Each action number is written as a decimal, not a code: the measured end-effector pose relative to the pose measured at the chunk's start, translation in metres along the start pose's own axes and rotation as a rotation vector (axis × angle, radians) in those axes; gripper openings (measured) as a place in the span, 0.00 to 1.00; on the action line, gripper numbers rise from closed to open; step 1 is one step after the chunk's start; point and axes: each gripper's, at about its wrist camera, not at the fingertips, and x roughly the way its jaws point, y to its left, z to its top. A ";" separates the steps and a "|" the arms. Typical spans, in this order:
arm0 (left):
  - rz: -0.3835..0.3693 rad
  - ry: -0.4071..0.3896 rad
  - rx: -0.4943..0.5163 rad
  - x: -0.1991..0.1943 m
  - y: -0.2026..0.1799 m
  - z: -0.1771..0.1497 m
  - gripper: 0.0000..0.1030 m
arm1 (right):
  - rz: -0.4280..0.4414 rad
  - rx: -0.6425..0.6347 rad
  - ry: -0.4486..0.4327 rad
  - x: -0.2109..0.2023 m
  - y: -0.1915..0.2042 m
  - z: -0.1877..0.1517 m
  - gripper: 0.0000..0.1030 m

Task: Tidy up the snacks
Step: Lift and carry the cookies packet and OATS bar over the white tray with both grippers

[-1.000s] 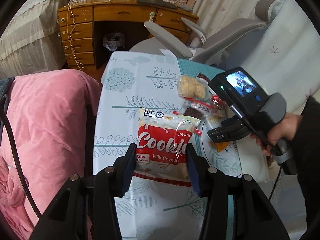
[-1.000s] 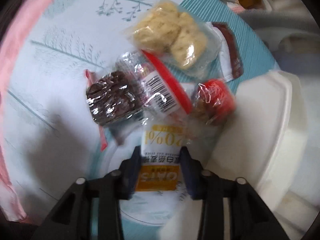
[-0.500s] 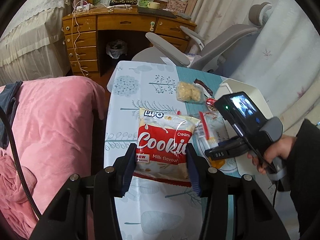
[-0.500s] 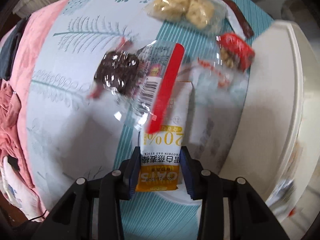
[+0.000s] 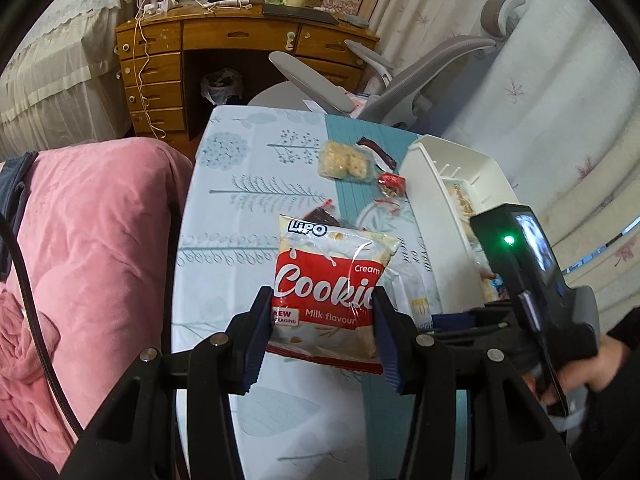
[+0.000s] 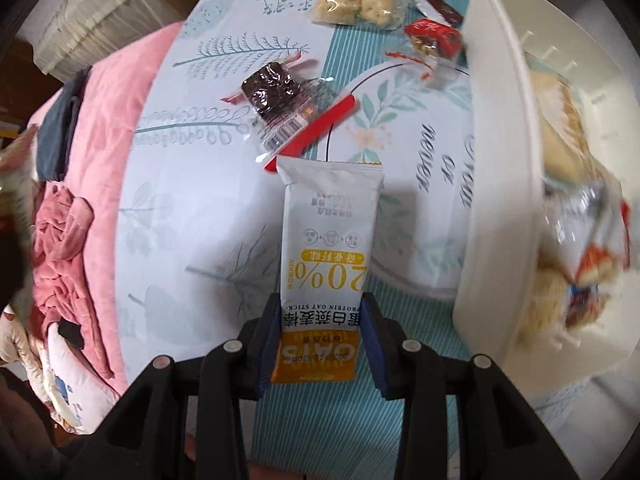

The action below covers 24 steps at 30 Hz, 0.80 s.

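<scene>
**Both jaws loaded, drop risk over the bin edge**

Jaws of the left gripper point(image 5: 320, 328) are clamped on the cookie pack point(image 5: 332, 288), gripping only its lower edges; most of the bag sticks out ahead, above the tabletop point(image 5: 240, 208). Jaws of the right gripper point(image 6: 320, 340) pinch the oat stick point(image 6: 326, 264) near its orange end, long white end free, pointing to 12 o'clock over the tabletop. White bin point(image 6: 500, 160) sits at 3 o'clock of the stick in the right wrist view, already holding several packs.

Risks, judged from this:
- Slick foil and a shallow pinch: cookie pack could slide out if swung fast.
- Oat stick's free end could catch the bin's near wall on the way over and twist loose.
- Right device sits at 4 o'clock of the left gripper, close; both heading to the bin at once could collide.
- Loose snacks stay on the tabletop: brownie pack point(image 6: 276, 88), cracker pack point(image 6: 356, 4), red candy point(image 6: 432, 38). A low pass could knock them off.
</scene>
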 end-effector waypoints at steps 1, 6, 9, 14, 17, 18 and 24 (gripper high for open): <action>-0.001 0.002 -0.003 -0.001 -0.004 -0.002 0.45 | 0.006 -0.005 -0.006 -0.003 0.000 -0.004 0.37; 0.011 -0.002 -0.018 -0.007 -0.031 -0.009 0.45 | 0.028 -0.054 -0.038 -0.028 -0.008 -0.026 0.38; 0.007 -0.009 -0.056 -0.010 -0.046 -0.015 0.45 | 0.024 -0.088 -0.061 -0.045 -0.015 -0.044 0.38; 0.011 -0.026 -0.075 -0.015 -0.078 -0.021 0.45 | 0.017 -0.120 -0.100 -0.068 -0.027 -0.066 0.38; 0.008 -0.051 -0.084 -0.018 -0.098 -0.021 0.45 | 0.025 -0.154 -0.129 -0.084 -0.039 -0.079 0.38; 0.005 -0.059 -0.087 -0.018 -0.104 -0.022 0.45 | 0.028 -0.167 -0.134 -0.088 -0.042 -0.082 0.38; -0.020 -0.106 -0.095 -0.016 -0.146 -0.022 0.45 | 0.042 -0.219 -0.173 -0.109 -0.070 -0.105 0.38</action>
